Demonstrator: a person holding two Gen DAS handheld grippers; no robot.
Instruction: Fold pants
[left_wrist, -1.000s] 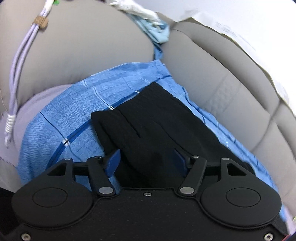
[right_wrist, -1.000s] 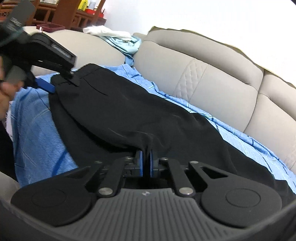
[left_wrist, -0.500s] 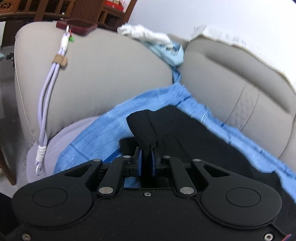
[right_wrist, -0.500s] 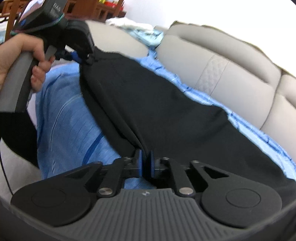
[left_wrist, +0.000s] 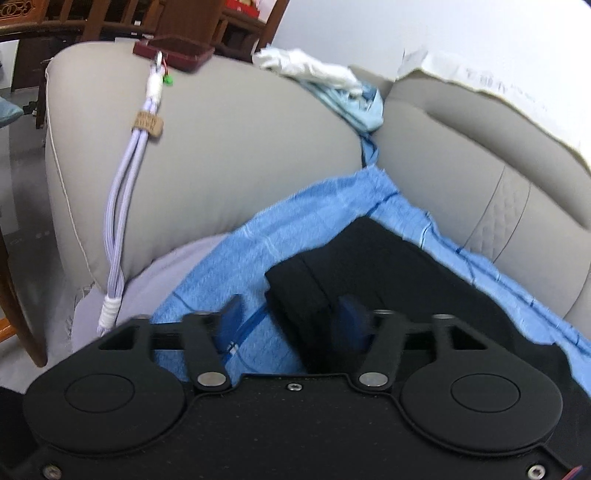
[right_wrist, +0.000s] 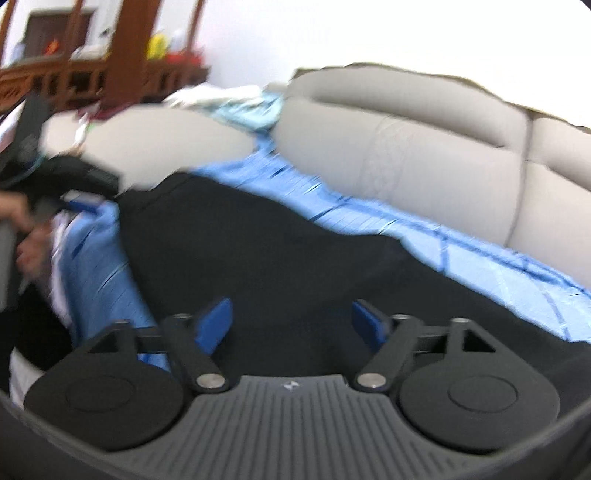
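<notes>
The black pants (left_wrist: 391, 273) lie on a blue checked sheet (left_wrist: 266, 240) spread over the sofa seat; they also show in the right wrist view (right_wrist: 273, 251), stretched along the seat. My left gripper (left_wrist: 291, 317) is open, its blue pads on either side of the pants' near corner. My right gripper (right_wrist: 291, 317) is open just above the pants' front edge. The left gripper and the hand that holds it show at the left of the right wrist view (right_wrist: 74, 192). The right wrist view is blurred.
The grey sofa armrest (left_wrist: 229, 147) rises on the left with a lilac cable (left_wrist: 129, 206) over it. The sofa backrest (right_wrist: 424, 162) runs behind. Light blue and white cloths (left_wrist: 332, 85) lie on the armrest's far end. Wooden furniture (right_wrist: 92, 66) stands beyond.
Both grippers were shut on the pants half a second ago and have opened now, letting the cloth go. The pants have dropped flat onto the sheet.
</notes>
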